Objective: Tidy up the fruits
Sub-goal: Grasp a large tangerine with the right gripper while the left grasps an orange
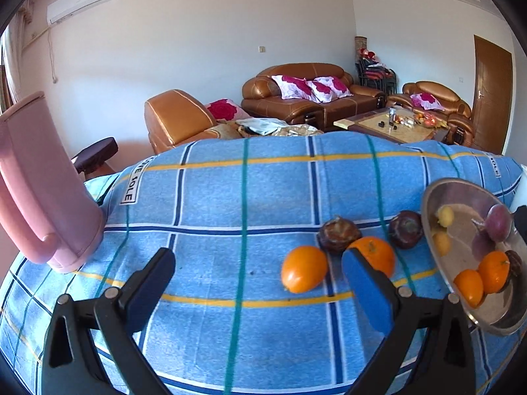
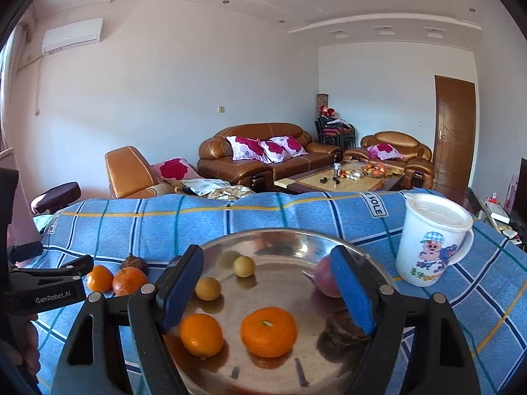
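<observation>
— Jaws first: how do they stand?
— Both pairs spread, gripping nothing. The left gripper (image 1: 258, 275) hangs over the blue checked cloth (image 1: 214, 204); the right gripper (image 2: 266, 279) sits above the steel plate (image 2: 283, 240).
— And the fruit?
— On the plate: a ribbed mandarin (image 2: 268, 331), a smooth orange (image 2: 201, 334), two small yellow fruits (image 2: 244, 266), glossy and reflected in the metal. On the cloth: an oval orange (image 1: 304, 269), another mandarin (image 1: 375, 254), two dark purple fruits (image 1: 339, 233).
— Anything hidden?
— A reddish fruit (image 2: 324, 278) and a dark one (image 2: 342, 327) sit partly behind the right finger.
</observation>
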A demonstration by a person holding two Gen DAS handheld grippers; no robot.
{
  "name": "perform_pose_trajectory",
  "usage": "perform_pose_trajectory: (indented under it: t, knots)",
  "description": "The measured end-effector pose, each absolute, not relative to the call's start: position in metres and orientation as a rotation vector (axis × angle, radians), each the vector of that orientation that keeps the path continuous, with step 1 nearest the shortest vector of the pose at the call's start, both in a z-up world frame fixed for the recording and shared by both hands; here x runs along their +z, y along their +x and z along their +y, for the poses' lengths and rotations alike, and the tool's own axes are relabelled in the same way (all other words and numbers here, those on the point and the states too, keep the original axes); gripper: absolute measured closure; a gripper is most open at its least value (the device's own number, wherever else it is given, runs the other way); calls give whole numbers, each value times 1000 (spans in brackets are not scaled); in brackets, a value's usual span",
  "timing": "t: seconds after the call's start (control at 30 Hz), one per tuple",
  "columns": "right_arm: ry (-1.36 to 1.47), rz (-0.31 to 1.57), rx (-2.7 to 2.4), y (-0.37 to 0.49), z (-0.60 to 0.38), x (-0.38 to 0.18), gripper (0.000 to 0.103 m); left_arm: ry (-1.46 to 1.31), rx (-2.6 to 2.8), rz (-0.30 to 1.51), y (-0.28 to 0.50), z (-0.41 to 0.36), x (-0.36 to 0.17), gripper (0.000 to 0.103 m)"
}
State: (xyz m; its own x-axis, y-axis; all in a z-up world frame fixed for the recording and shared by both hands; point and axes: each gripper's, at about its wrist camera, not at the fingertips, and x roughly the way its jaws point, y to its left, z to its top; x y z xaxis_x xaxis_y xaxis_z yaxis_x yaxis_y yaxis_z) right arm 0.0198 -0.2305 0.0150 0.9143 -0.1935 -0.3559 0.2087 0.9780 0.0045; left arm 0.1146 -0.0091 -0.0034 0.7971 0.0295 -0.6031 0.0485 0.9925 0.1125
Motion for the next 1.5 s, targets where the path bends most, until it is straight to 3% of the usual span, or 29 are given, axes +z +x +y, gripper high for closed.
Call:
perform_pose_trajectory:
  t: [0.43,0.63,0.83,0.97,1.3,1.5]
  knots:
    - [11,507,-73,63,-144,2,24,203,11,700,124,26,-20,0]
    - [-65,622,-6,94,-113,-9,40,229,51,700,130,38,-19,0]
    - [-62,748,40,124,-107,-25,43,145,66,734,135,59,-16,0]
    - [-66,848,43,142,-105,-39,51,124,71,730,136,63,-14,0]
    - [-135,869,43,136,-98,-42,53,136,34,718,136,57,-15,0]
    - [-89,645,28,89,-110,-14,53,138,-22,684,130,46,-12,0]
